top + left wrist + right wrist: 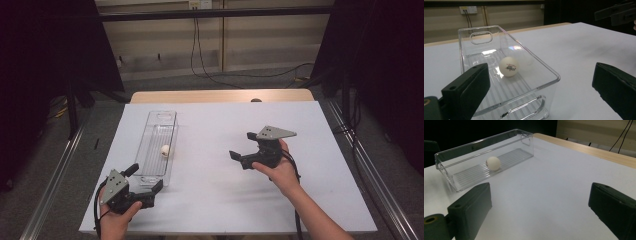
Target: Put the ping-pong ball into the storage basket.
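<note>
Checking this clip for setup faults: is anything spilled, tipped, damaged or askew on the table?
Nothing stands out. The clear bin sits upright and intact with the white ball inside. The left gripper and right gripper are open and empty.

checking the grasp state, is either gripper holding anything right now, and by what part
Nothing is held. The left gripper is open at the near end of the clear bin, and the right gripper is open over bare table. The ball lies loose in the bin.

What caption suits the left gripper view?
Open left claw faces a clear bin holding a white ball.
</note>
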`<action>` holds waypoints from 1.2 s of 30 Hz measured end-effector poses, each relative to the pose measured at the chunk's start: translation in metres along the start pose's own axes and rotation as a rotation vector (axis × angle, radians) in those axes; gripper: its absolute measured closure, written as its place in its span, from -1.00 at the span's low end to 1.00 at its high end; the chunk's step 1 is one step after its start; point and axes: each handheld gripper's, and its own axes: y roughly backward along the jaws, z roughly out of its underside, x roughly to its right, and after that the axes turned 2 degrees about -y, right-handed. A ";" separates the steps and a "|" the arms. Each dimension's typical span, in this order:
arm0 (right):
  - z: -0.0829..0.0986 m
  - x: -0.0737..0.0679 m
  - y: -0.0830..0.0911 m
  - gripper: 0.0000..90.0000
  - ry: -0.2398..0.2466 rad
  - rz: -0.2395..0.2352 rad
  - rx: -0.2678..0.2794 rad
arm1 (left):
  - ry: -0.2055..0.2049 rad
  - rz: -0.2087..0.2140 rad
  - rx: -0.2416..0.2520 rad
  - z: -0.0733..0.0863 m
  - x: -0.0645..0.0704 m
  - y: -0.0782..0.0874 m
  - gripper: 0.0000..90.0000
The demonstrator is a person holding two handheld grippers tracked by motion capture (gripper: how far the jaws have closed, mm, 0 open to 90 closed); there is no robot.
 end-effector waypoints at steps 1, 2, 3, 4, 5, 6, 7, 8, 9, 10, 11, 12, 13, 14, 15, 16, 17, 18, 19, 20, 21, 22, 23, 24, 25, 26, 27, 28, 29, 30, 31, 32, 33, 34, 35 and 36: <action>0.001 0.001 0.002 -0.90 0.000 0.002 0.003 | -0.001 0.000 0.000 0.000 0.000 0.000 -0.96; 0.003 0.003 0.004 -0.91 -0.002 0.007 0.005 | -0.006 0.003 -0.001 0.000 0.000 0.000 -0.96; 0.003 0.003 0.005 -0.90 0.000 0.003 0.008 | -0.005 0.004 -0.001 0.000 0.000 0.000 -0.96; 0.004 0.004 0.007 -0.90 -0.007 0.004 0.010 | -0.005 0.002 -0.002 0.000 0.000 0.000 -0.96; 0.005 0.004 0.008 -0.90 -0.008 0.011 0.013 | -0.006 0.002 -0.003 0.000 0.000 0.000 -0.96; 0.006 0.005 0.010 -0.90 -0.009 0.009 0.015 | -0.006 0.001 -0.004 0.000 0.000 -0.001 -0.96; 0.007 0.005 0.012 -0.90 -0.008 0.008 0.018 | -0.005 0.005 -0.001 0.000 0.000 -0.001 -0.96; 0.008 0.005 0.013 -0.90 -0.009 0.009 0.018 | -0.005 0.001 -0.001 0.000 0.000 0.000 -0.96; 0.010 0.006 0.015 -0.90 -0.007 0.004 0.019 | -0.006 0.001 -0.001 0.000 0.000 0.000 -0.96; 0.011 0.006 0.017 -0.91 -0.010 0.006 0.015 | -0.006 0.002 -0.002 0.000 0.000 0.000 -0.96; 0.012 0.007 0.019 -0.90 -0.005 0.013 0.021 | -0.006 0.001 -0.001 0.000 0.000 0.000 -0.97; 0.014 0.008 0.021 -0.90 -0.011 0.013 0.020 | -0.006 0.000 -0.001 0.000 0.000 0.000 -0.96; 0.015 0.009 0.022 -0.90 -0.017 0.018 0.022 | -0.006 0.000 -0.005 0.000 0.001 0.000 -0.97; 0.016 0.010 0.024 -0.90 -0.018 0.022 0.025 | -0.008 -0.001 -0.009 0.000 0.001 0.000 -0.97; 0.018 0.011 0.025 -0.90 -0.020 0.023 0.025 | 0.000 0.000 -0.007 0.000 0.001 0.000 -0.96; 0.019 0.012 0.027 -0.90 -0.021 0.029 0.026 | -0.007 0.006 -0.003 0.000 0.001 -0.001 -0.96; 0.020 0.013 0.028 -0.90 -0.023 0.026 0.027 | -0.006 0.004 -0.002 0.000 0.001 -0.001 -0.96; 0.021 0.014 0.030 -0.90 -0.025 0.030 0.030 | -0.008 -0.002 -0.010 0.000 0.001 0.000 -0.96; 0.022 0.014 0.031 -0.90 -0.026 0.027 0.031 | -0.008 -0.003 -0.010 0.000 0.001 0.000 -0.96; 0.023 0.014 0.033 -0.90 -0.028 0.029 0.030 | -0.009 -0.001 -0.007 0.000 0.001 0.000 -0.96; 0.023 0.015 0.034 -0.90 -0.021 0.033 0.032 | -0.009 -0.001 -0.006 0.000 0.000 0.000 -0.96; 0.024 0.016 0.036 -0.90 -0.020 0.033 0.031 | -0.010 -0.002 -0.007 0.000 0.001 0.000 -0.96; 0.025 0.016 0.038 -0.90 -0.023 0.035 0.034 | -0.010 -0.003 -0.008 0.000 0.001 0.000 -0.96; 0.026 0.017 0.039 -0.90 -0.020 0.036 0.034 | -0.009 -0.003 -0.010 0.000 0.001 0.000 -0.96; 0.027 0.017 0.041 -0.90 -0.023 0.041 0.035 | -0.005 0.003 -0.005 0.000 0.001 -0.001 -0.96; 0.028 0.018 0.042 -0.90 -0.024 0.042 0.036 | -0.007 0.003 -0.004 0.000 0.001 -0.001 -0.96; 0.029 0.018 0.043 -0.90 -0.028 0.044 0.034 | -0.005 -0.001 -0.007 0.000 0.001 -0.001 -0.96; 0.030 0.019 0.045 -0.90 -0.028 0.047 0.034 | 0.001 -0.002 -0.009 0.000 0.002 -0.001 -0.96; 0.031 0.019 0.047 -0.90 -0.028 0.049 0.038 | 0.000 -0.002 -0.009 0.000 0.002 -0.001 -0.96; 0.033 0.020 0.048 -0.90 -0.031 0.048 0.037 | 0.001 0.002 -0.006 0.000 0.002 -0.001 -0.96; 0.034 0.021 0.050 -0.90 -0.031 0.054 0.039 | 0.001 0.001 -0.006 0.000 0.002 -0.001 -0.96; 0.035 0.022 0.051 -0.90 -0.030 0.056 0.039 | -0.003 0.000 -0.009 0.000 0.001 -0.001 -0.96; 0.036 0.022 0.053 -0.90 -0.034 0.059 0.040 | -0.002 0.001 -0.008 0.000 0.001 -0.001 -0.96; 0.037 0.023 0.054 -0.90 -0.032 0.068 0.037 | 0.000 0.002 -0.006 0.001 0.001 -0.001 -0.96; 0.039 0.024 0.056 -0.90 -0.041 0.068 0.037 | -0.007 0.001 -0.008 0.000 0.001 -0.001 -0.96; 0.040 0.024 0.057 -0.90 -0.038 0.071 0.039 | -0.009 0.000 -0.009 0.000 0.001 -0.001 -0.96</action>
